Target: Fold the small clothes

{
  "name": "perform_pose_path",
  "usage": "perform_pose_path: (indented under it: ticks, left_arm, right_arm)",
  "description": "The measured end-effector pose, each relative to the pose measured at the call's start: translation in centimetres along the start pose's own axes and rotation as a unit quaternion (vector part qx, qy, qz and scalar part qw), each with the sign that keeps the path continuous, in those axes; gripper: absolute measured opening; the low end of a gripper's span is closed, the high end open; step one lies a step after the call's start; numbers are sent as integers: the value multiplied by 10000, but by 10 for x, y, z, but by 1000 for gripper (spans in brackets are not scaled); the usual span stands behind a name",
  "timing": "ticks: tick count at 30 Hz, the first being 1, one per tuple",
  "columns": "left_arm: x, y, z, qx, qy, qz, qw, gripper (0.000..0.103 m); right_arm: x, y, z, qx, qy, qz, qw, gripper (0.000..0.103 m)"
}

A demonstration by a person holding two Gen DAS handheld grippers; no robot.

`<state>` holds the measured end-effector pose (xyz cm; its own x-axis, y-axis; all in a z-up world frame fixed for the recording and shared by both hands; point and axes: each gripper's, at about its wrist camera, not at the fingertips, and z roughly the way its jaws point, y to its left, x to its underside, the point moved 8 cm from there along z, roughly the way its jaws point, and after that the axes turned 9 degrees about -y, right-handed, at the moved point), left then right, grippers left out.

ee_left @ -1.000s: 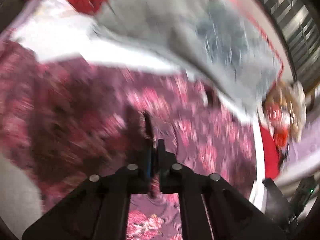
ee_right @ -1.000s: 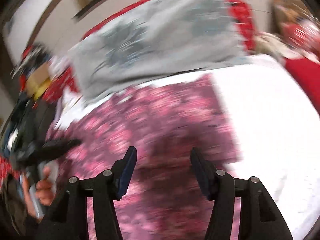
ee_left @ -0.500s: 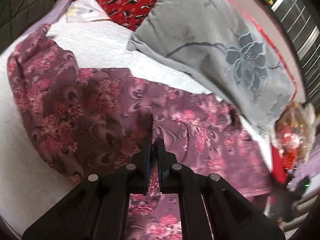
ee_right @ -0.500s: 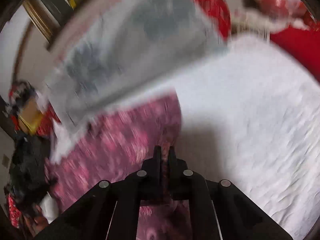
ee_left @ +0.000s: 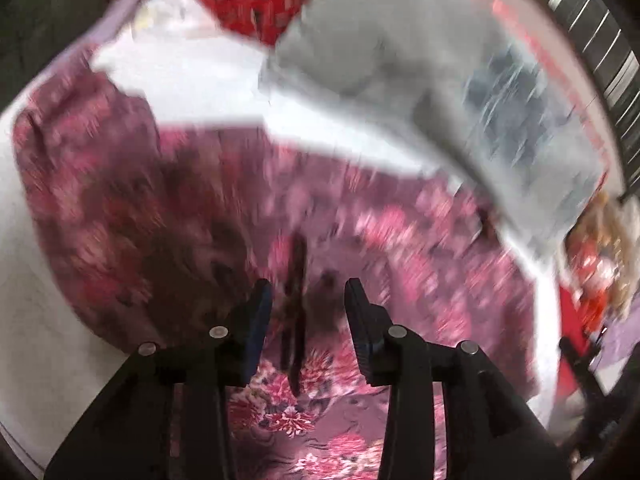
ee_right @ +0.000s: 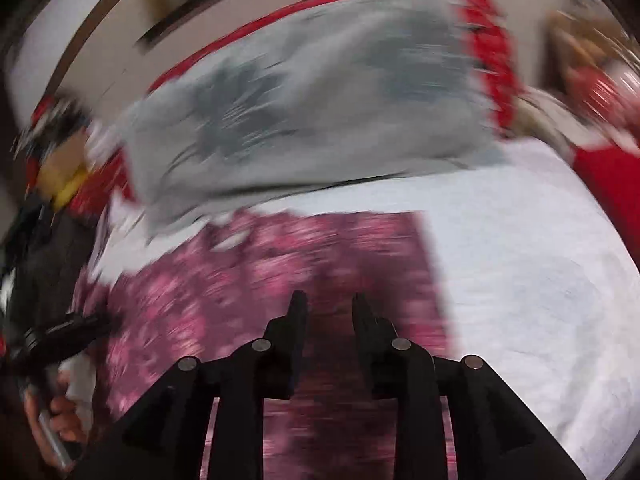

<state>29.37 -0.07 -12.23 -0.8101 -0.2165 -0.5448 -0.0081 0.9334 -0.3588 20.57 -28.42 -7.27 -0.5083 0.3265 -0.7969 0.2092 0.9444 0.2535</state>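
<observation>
Both views motion-blurred. Purple floral garment (ee_left: 400,248) is lying spread on the white bedspread (ee_right: 540,280), just below the grey pillow (ee_left: 400,64).

Left gripper (ee_left: 308,300) is hovering over the garment, its 2 fingers standing apart with a clear gap; a raised dark ridge of the cloth is showing in that gap, but blur is hiding whether either finger is touching it.

Right gripper (ee_right: 327,312) is sitting above the garment near its right edge, its 2 fingers parted, nothing between them.

In the right wrist view, a hand (ee_right: 64,420) is showing at lower left on the other gripper's handle.
</observation>
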Motion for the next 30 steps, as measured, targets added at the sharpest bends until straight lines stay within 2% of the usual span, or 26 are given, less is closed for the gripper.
perform_pose_path:
  ticks: [4,7,8,9,11,12,13,14,15,17,19,23,26,27,28,29,30]
  left_arm:
    - [-9,13,-13,318,-51,-599,9977,35]
    - [-33,38,-40,405,-364,-1078,9927,37]
    - [-42,49,-48,440,-455,-1233,9904,45]
    - [-49,63,-54,415,-520,-1346,9887,53]
    - [-69,97,-64,156,-635,-1406,9879,55]
    - [-77,116,-69,-48,-655,-1428,9876,55]
    - [-88,144,-73,-248,-683,-1513,9858,55]
    - [-95,162,-75,-333,-693,-1587,9843,60]
    - [-101,183,-74,-453,-671,-1689,9823,65]
    - [-112,227,-69,-616,-582,-2001,9761,67]
    - [-117,262,-59,-604,-372,-2399,9682,67]
    - [-124,272,-31,-61,-241,-2836,9586,67]
    - [-137,270,-18,-41,-309,-2796,9596,72]
    - [-144,270,-18,-24,-382,-2810,9589,69]
    - [-150,267,-16,112,-469,-2844,9575,58]
    - [-156,263,-14,260,-454,-2874,9564,10]
    - [-159,261,-15,359,-390,-2928,9547,3]
  right_arm:
    - [20,74,24,-597,380,-377,9968,26]
    - [40,129,46,-1106,676,-549,9900,26]
    - [44,144,53,-1240,747,-596,9877,26]
    - [49,160,60,-1374,817,-637,9851,26]
    - [62,190,72,-1614,943,-746,9795,25]
    - [70,200,78,-1667,1015,-847,9771,31]
    - [84,208,88,-1619,1198,-1039,9740,37]
    - [92,211,93,-1537,1163,-1188,9740,37]
    - [93,212,91,-1554,874,-1285,9755,41]
    - [99,215,86,-1572,484,-1470,9754,42]
    - [100,218,85,-1516,426,-1543,9754,43]
    - [101,222,85,-1578,410,-1534,9746,45]
    - [100,220,86,-1623,395,-1511,9743,46]
    - [99,219,86,-1638,393,-1495,9743,46]
    - [99,219,86,-1663,393,-1470,9743,47]
    - [99,215,83,-1687,390,-1446,9742,47]
    - [99,214,83,-1732,394,-1406,9740,48]
